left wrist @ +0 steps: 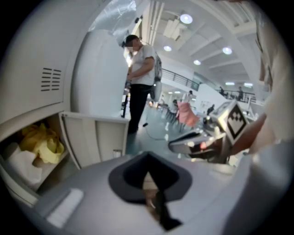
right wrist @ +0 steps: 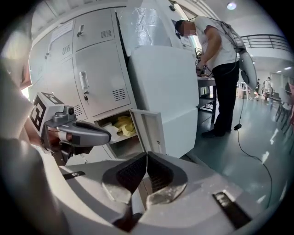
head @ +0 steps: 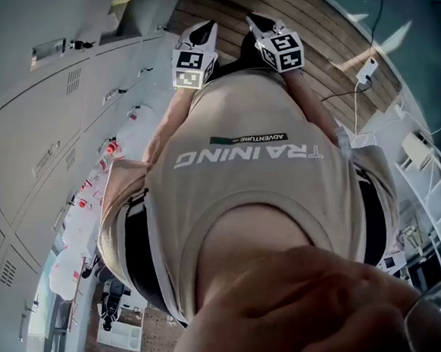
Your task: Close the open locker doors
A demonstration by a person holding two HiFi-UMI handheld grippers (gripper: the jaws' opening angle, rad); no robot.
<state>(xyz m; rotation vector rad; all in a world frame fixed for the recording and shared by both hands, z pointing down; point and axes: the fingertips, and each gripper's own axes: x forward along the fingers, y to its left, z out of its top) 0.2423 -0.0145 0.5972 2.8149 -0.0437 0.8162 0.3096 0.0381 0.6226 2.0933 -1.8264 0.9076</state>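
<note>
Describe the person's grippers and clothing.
Both the left gripper and right gripper have smooth grey bodies and dark jaw pads, ribbed on the right one. Each carries a white cube with black square markers. The person wears a beige printed T-shirt.

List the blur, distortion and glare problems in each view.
Head view: heavy wide-angle bending curves the lockers; the close foreground at the bottom is out of focus. Left gripper view: fisheye with dark corners, softest overall, the left gripper smeared, ceiling lights flaring. Right gripper view: same fisheye, but sharp; the open locker door reads clearly.
</note>
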